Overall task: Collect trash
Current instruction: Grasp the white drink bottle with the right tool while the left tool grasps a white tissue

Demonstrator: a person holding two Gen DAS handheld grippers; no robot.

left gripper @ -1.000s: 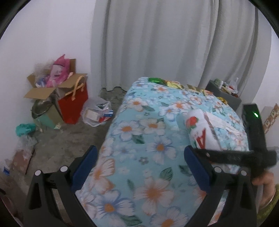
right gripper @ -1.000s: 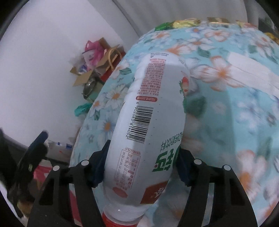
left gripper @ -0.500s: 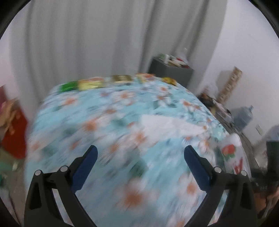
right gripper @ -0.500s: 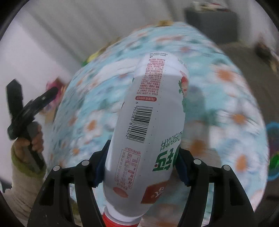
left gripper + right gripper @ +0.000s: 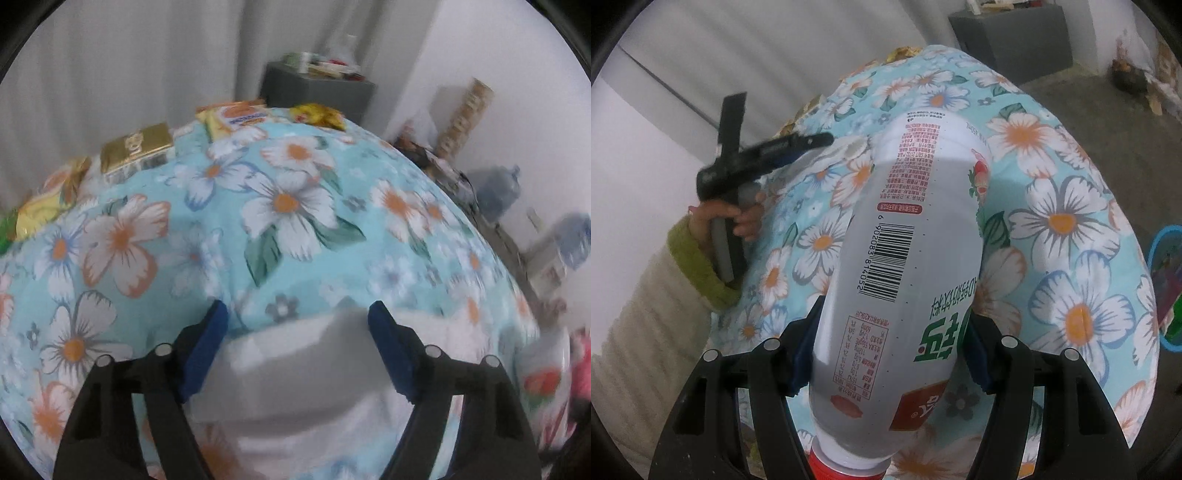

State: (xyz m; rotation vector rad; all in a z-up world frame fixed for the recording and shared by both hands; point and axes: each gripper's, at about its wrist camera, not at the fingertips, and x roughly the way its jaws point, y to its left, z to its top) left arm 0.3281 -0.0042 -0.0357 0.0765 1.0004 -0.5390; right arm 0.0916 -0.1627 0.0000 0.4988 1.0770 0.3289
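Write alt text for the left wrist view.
The left gripper, jaws just closing, straddles a white sheet of paper on a floral tablecloth; the pads do not yet press it. Snack wrappers line the far edge.

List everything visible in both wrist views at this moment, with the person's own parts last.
bottle: one, white label with barcode, red cap, clamped in the right gripper.
white paper: one, on the cloth, between the left jaws, not yet pinched.
snack packets: several, gold, yellow and orange, along the cloth's far edge.
floral cloth: one, light blue with white and orange flowers, covering the table.
grey cabinet: one, by the curtain, clutter on top.
water jugs: two, bluish, blurred, on the right.
left gripper: black, blue pads, jaws just closing.
right gripper: black, blue pads.
hand: one, green cuff, holding the left gripper.
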